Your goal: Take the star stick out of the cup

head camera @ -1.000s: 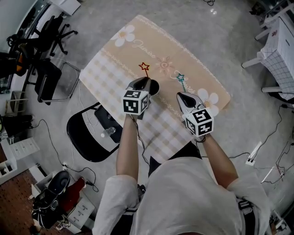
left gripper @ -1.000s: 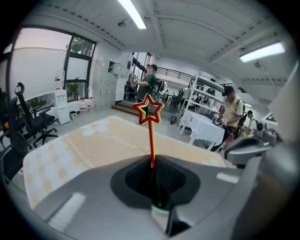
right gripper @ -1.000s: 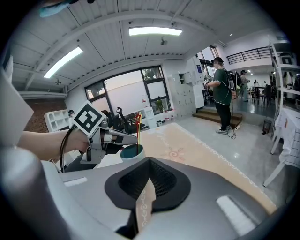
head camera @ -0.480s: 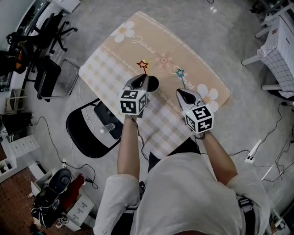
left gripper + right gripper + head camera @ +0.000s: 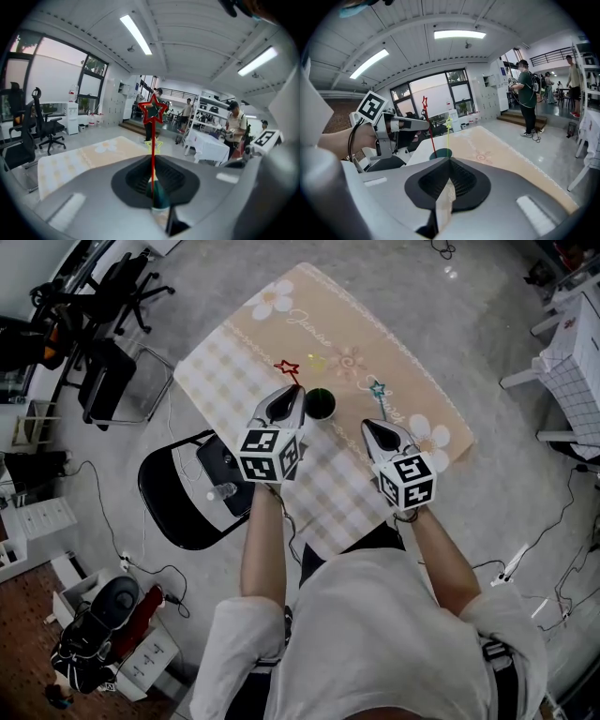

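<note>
Head view looks steeply down from overhead — both gripper views sit low, level, sharing the cup [image 5: 320,403]

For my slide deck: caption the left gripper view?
Left gripper shut on a red star stick, yellow star stick beyond.

Cup [image 5: 320,404] with upright yellow star stick [image 5: 448,123] mid-table, bare tablecloth [image 5: 225,381] around, black chair [image 5: 178,517] beside left edge
</note>
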Tool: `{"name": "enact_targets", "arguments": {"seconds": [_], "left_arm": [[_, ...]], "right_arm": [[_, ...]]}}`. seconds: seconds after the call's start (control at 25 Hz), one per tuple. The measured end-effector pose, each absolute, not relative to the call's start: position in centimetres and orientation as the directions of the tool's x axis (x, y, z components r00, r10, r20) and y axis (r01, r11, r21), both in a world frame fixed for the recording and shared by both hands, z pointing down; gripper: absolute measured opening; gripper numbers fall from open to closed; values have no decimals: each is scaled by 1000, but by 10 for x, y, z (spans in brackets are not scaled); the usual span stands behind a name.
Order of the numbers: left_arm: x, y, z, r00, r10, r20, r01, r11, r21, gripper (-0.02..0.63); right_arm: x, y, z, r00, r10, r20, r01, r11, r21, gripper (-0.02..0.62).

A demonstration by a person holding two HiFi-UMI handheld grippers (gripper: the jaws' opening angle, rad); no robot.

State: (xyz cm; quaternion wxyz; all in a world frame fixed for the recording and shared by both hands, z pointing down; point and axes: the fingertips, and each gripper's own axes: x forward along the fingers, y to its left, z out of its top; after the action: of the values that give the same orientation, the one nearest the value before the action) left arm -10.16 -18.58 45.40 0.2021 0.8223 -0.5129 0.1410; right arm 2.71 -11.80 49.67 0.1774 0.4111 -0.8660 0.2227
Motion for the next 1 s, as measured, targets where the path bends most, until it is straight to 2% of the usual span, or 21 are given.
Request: {"name": "enact_targets", "arguments": {"seconds": [0.24, 0.48, 0.72, 1.0], "left_arm": [[-115, -174, 415, 397, -838, 374, -918, -363, 162, 17], [-133, -151, 380, 377, -872, 311, -918, -309, 247, 18], [-152, -111, 385, 302, -879, 370, -941, -213, 261, 17], [-142, -74, 464, 309, -815, 491, -919, -124, 373, 17]], "right_arm": [[8, -110, 491, -639, -604, 476, -755, 611, -238, -2], [-12, -102, 490, -689, -553, 469, -700, 674, -235, -2], [-30, -91, 491, -736, -494, 462, -640, 730, -239, -2], [-42, -77, 505, -758, -440, 482, -598, 764, -242, -2]]}}
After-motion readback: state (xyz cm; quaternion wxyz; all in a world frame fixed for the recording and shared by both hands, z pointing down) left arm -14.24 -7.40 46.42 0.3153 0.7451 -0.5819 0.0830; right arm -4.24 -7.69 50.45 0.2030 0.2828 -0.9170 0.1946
